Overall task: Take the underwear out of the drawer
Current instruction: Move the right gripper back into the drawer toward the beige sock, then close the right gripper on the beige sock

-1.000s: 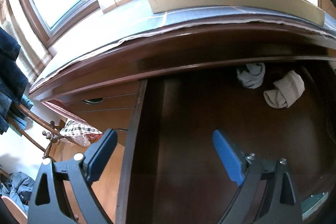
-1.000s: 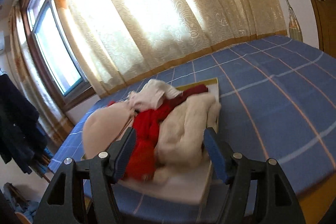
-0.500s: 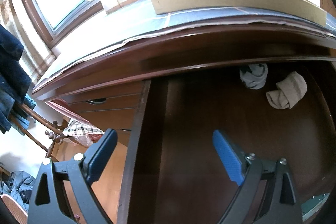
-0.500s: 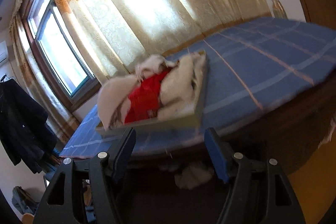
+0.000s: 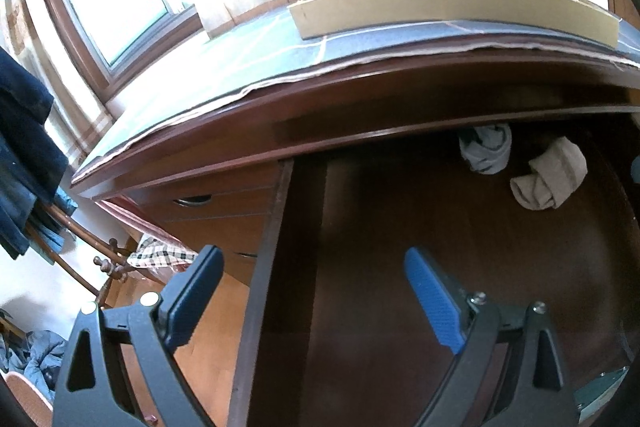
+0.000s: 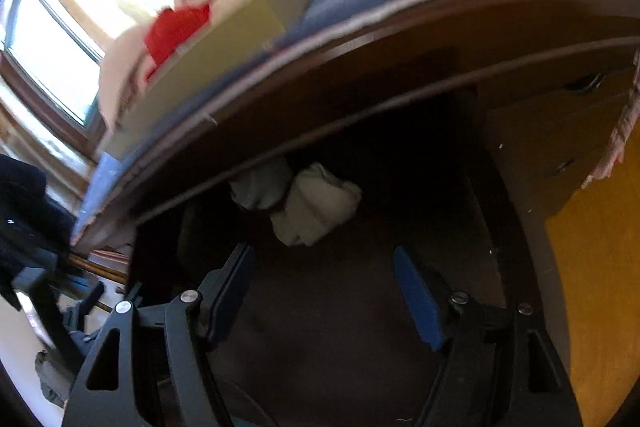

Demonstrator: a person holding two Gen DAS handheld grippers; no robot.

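at the back of the open drawer [image 5: 460,307] lie two rolled pieces of underwear, a grey one [image 5: 486,151] beside a beige one [image 5: 550,179]. both claws, left [image 5: 310,297] and right [image 6: 324,293], hang spread and empty above the drawer floor, touching nothing.

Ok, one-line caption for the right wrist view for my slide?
Open right gripper pointing into the open drawer toward two rolled garments, beige and grey.
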